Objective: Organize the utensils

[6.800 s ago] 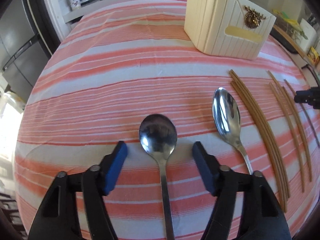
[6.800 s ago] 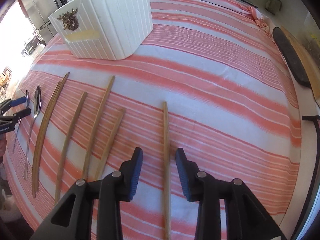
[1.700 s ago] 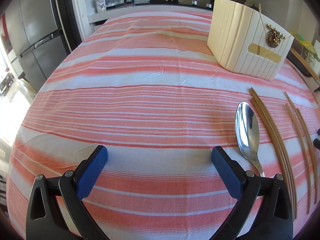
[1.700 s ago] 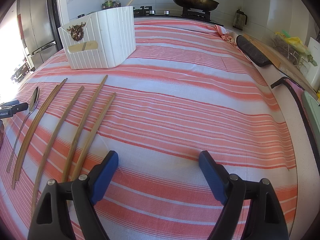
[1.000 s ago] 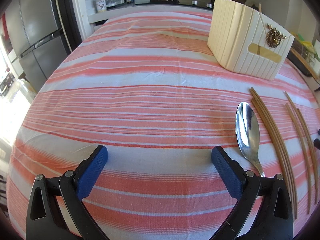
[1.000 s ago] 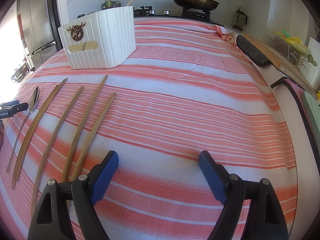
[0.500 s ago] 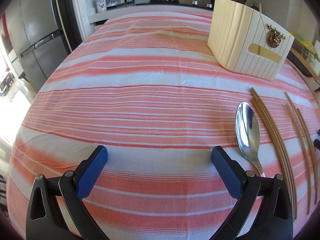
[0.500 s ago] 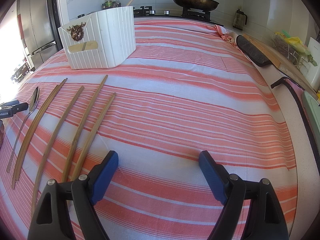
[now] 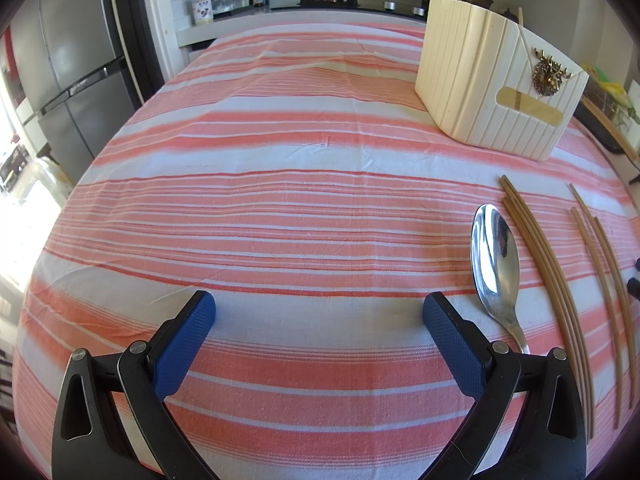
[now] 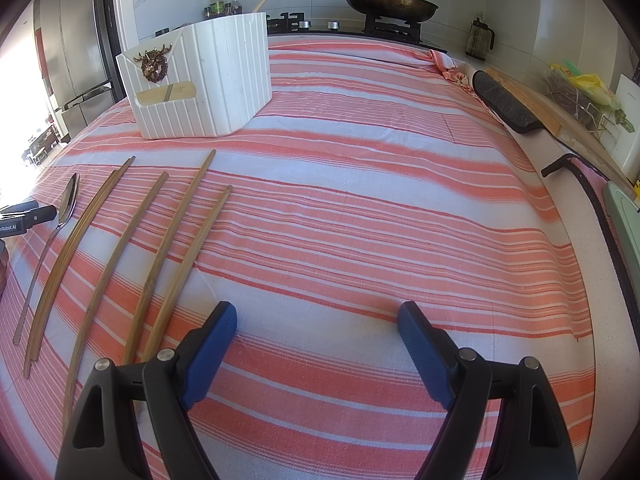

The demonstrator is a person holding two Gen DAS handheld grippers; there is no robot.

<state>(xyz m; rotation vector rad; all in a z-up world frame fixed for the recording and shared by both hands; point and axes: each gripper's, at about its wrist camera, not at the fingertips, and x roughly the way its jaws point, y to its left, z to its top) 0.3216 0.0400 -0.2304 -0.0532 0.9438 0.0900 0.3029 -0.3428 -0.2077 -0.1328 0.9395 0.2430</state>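
My left gripper (image 9: 319, 309) is open and empty above the striped tablecloth. A steel spoon (image 9: 496, 256) lies just right of its right finger, with several brown chopsticks (image 9: 540, 264) beyond it. The cream utensil holder (image 9: 492, 80) stands at the far right. My right gripper (image 10: 317, 318) is open and empty. In its view several chopsticks (image 10: 160, 256) and the spoon (image 10: 66, 204) lie to the left, and the holder (image 10: 204, 84) stands far left with a chopstick end sticking up from it.
The red-and-white striped tablecloth (image 10: 360, 200) covers the table. A stove with a lidded pan (image 10: 390, 2) is behind it. A cutting board and dark mat (image 10: 504, 100) lie along the right edge. A fridge (image 9: 68, 80) stands to the left.
Compared with 6.8 s ago, the spoon between my left fingers and the chopstick between my right fingers are gone from the cloth, and both grippers stand wide open. Nothing has moved over the last second.
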